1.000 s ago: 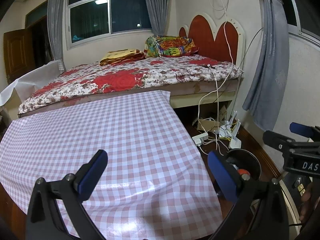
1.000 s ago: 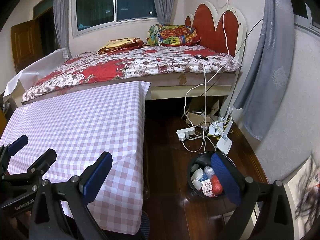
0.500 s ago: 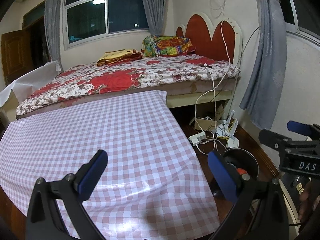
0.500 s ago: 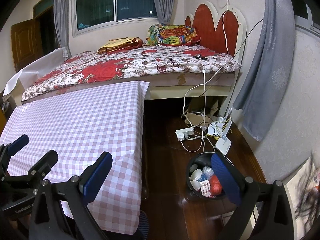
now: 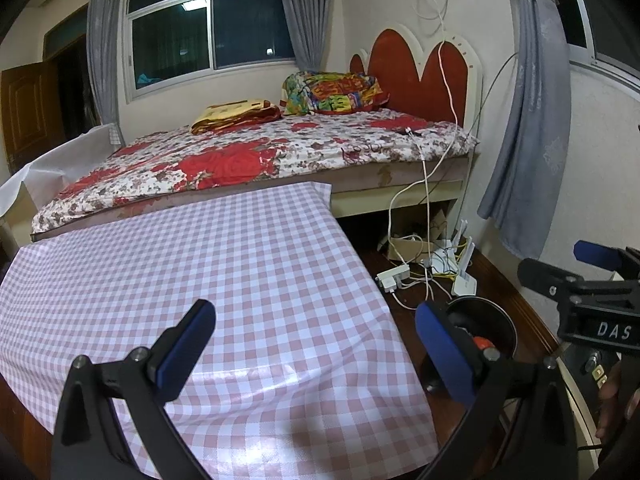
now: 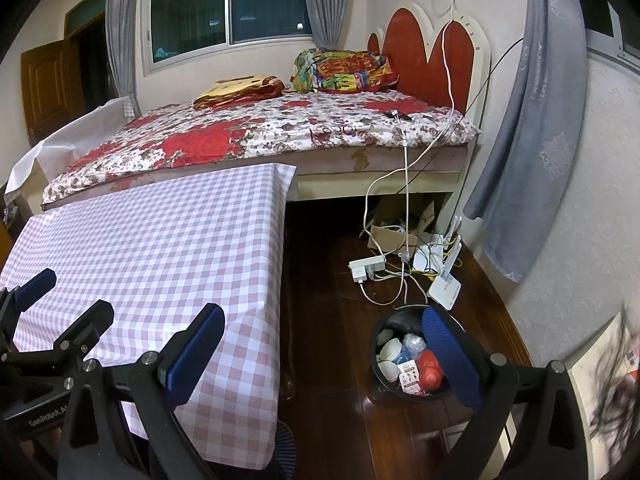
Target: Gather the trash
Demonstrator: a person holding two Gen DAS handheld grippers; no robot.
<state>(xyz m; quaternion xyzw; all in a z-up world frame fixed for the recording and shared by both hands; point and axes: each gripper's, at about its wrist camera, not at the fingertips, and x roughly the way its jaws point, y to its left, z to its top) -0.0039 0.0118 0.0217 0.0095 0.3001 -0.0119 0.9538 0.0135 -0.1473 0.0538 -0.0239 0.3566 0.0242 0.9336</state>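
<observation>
A black round trash bin [image 6: 386, 330] stands on the dark wood floor to the right of the table. It holds white cups, a red ball of plastic [image 6: 430, 368], clear wrap and a small carton. The bin also shows in the left wrist view [image 5: 490, 316], partly behind a finger. My left gripper [image 5: 316, 354] is open and empty above the pink checked tablecloth [image 5: 224, 276]. My right gripper [image 6: 324, 354] is open and empty, over the table's right edge and the floor, with its right finger [image 6: 450, 354] in front of the bin.
A bed [image 6: 248, 136] with a floral cover and a red headboard stands behind the table. A power strip [image 6: 366, 268], white cables and a router [image 6: 444, 288] lie on the floor behind the bin. A grey curtain [image 6: 524, 140] hangs at the right wall.
The left wrist view has shifted slightly, so the table and bed sit a little further left. The right gripper has barely moved. Both grippers stay open.
</observation>
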